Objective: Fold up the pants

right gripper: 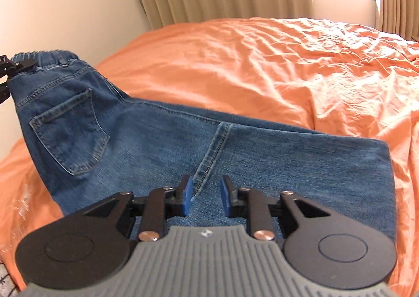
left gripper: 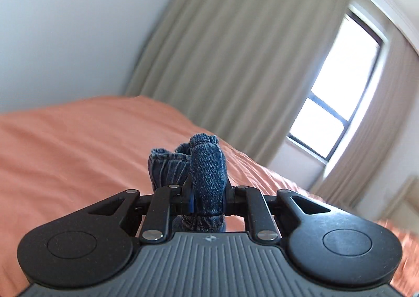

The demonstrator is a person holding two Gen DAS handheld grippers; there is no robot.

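The pants point(right gripper: 162, 140) lie doubled lengthwise on the bed point(right gripper: 288, 61), waist toward its left edge. The left hand-held gripper point(left gripper: 207, 192) is clamped on the elastic waistband; the right hand-held gripper point(right gripper: 207, 196) hovers over them, jaws apart. Denim looks heavy, limp and grippy, so the hem end seems the best hold.

Each claw is built alike: the left claw point(left gripper: 207, 200) and the right claw point(right gripper: 207, 199) have a grey ribbed housing with a small round emblem at its front edge, flanked by two matte black rounded lobes, each stamped with a circle. Black link arms, pinned with silver rivets and small screws, carry the fingers, which bear blue pads point(right gripper: 187, 199).
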